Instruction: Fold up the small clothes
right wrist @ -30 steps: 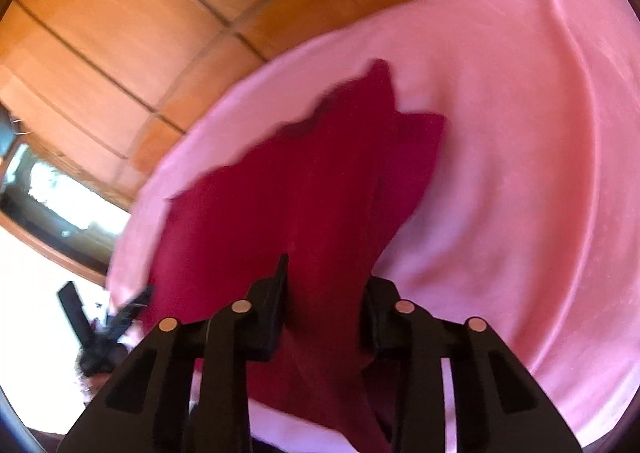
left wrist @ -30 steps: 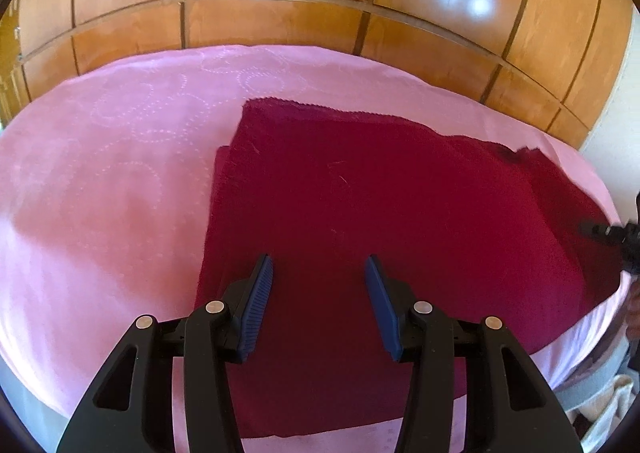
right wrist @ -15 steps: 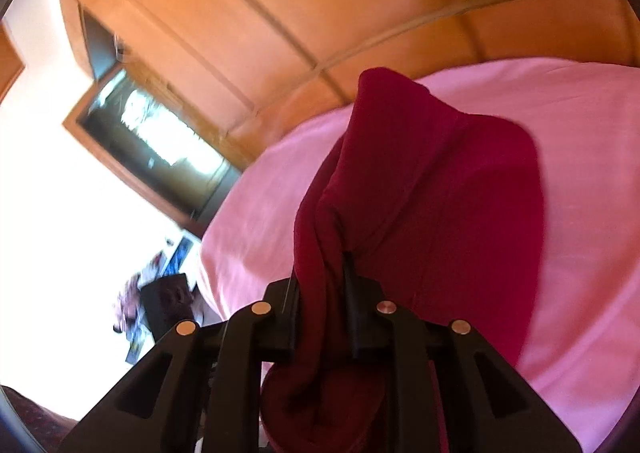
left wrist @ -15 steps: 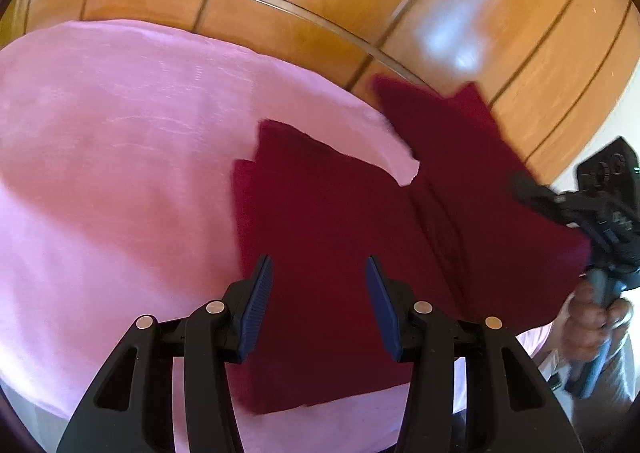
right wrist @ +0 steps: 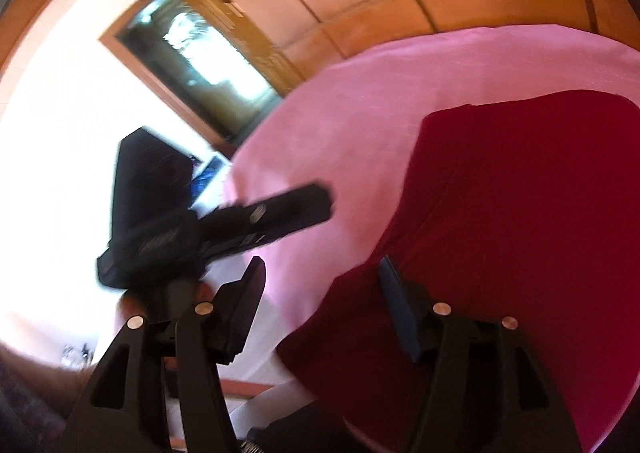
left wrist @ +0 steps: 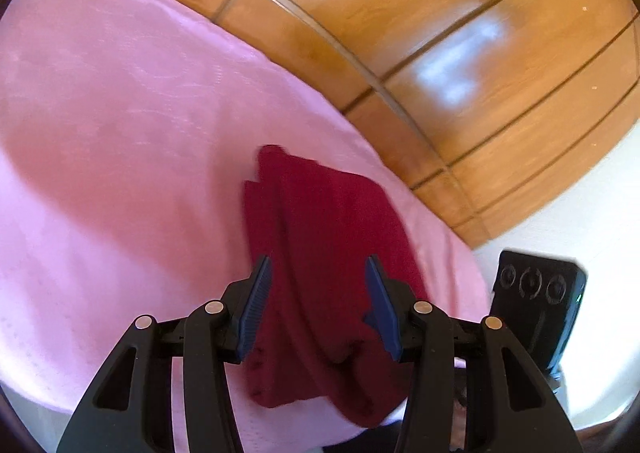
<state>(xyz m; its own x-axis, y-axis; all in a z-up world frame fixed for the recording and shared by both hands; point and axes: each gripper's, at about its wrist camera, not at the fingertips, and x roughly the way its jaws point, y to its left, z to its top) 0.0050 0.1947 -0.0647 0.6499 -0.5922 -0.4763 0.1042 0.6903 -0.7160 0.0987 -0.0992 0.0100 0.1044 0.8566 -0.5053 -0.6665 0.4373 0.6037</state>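
Note:
A dark red cloth (left wrist: 332,221) lies folded into a narrow stack on the pink bedsheet (left wrist: 120,113), near the bed's front edge. My left gripper (left wrist: 318,269) hovers over its near end, open, and its blue pads do not touch the fabric. My right gripper (right wrist: 322,269) is beside the cloth (right wrist: 520,213), its jaws opening. Its right finger is over the cloth's edge, and the gap shows only sheet (right wrist: 340,113) and the cloth's edge lying below, nothing pinched. The left gripper's black body (right wrist: 240,229) shows blurred in the right wrist view.
Glossy wooden wall panels (left wrist: 440,33) run behind the bed. The right gripper's black housing (left wrist: 536,313) sits at the bed's right corner, before a white wall. A dark framed opening (right wrist: 200,65) is in the bright wall to the left.
The right gripper, which held a fold of the red cloth lifted, has laid it over the rest and let go. The cloth is now narrower. Both views have swung and rolled.

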